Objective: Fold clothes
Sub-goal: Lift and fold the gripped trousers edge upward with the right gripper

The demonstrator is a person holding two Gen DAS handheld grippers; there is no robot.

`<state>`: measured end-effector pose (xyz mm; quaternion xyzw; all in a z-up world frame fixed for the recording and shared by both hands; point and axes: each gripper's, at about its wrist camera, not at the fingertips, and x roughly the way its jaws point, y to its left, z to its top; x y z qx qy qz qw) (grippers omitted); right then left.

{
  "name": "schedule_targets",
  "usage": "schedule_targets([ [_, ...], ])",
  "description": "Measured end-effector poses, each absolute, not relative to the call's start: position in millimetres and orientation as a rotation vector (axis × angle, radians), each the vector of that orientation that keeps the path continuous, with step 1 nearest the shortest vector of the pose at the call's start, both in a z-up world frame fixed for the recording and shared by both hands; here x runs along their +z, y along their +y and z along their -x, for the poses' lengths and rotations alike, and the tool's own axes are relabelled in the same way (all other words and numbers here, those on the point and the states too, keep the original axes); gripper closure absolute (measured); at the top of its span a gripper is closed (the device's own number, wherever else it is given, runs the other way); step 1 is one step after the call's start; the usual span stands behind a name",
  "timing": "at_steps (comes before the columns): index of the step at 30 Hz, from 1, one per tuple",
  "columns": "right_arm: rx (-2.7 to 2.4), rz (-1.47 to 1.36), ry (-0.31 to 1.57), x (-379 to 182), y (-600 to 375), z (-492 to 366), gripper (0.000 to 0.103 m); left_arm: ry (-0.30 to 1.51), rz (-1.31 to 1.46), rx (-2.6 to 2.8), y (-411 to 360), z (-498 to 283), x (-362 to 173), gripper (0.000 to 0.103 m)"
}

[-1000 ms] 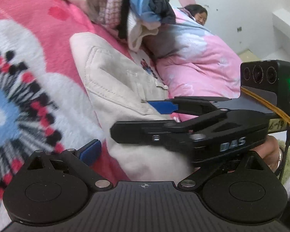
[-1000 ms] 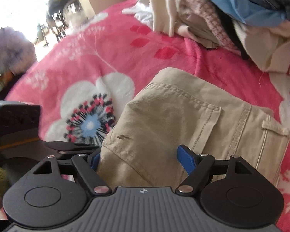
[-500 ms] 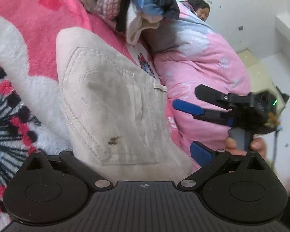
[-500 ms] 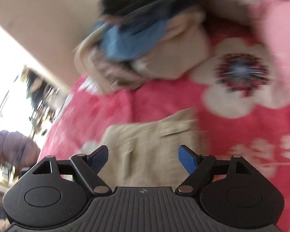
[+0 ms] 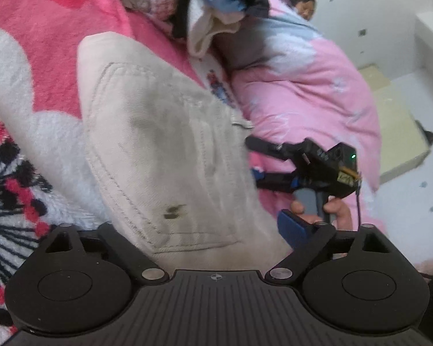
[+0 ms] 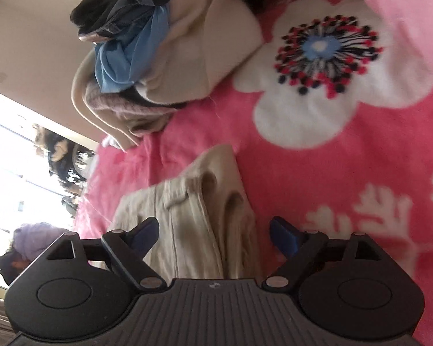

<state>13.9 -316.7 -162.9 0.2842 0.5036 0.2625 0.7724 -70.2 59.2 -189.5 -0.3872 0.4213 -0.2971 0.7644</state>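
While the folded beige trousers (image 5: pixel 164 155) lie lengthwise straight ahead between my released left gripper (image 5: pixel 193 230), its jaws just narrowing, my right gripper (image 6: pixel 213 230) gapes unclenched over their edge.

- The tan pants (image 5: pixel 158 144) lie folded on the pink flower blanket (image 5: pixel 57 43). A back pocket faces up, with a small dark mark near its bottom edge.
- From the right wrist view, the pants (image 6: pixel 205 225) show soft stacked folds along one side.
- A pile of clothes (image 6: pixel 158 57) sits farther back: cream, blue, dark and checked pieces heaped together.
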Motion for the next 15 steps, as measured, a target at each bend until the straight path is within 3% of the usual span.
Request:
schedule_targets([
  [4, 0.635, -0.675, 1.067, -175.3, -312.3, -33.8, 0.010, 0.928, 0.883, -0.589, 66.5, 70.2, -194.0, 0.035],
  [6, 0.669, -0.694, 1.068, -177.7, -312.4, -33.9, 0.009, 0.932, 0.886, -0.556, 69.8, 70.8, -197.0, 0.053],
  [9, 0.720, -0.700, 1.086, -178.1, -310.0, -25.4, 0.010, 0.934, 0.901, -0.546, 76.2, 71.9, -200.4, 0.067],
  [15, 0.816, -0.835, 1.169, -182.7, -293.4, -5.3, 0.013, 0.938, 0.905, -0.604, 89.3, 69.9, -194.5, 0.075],
])
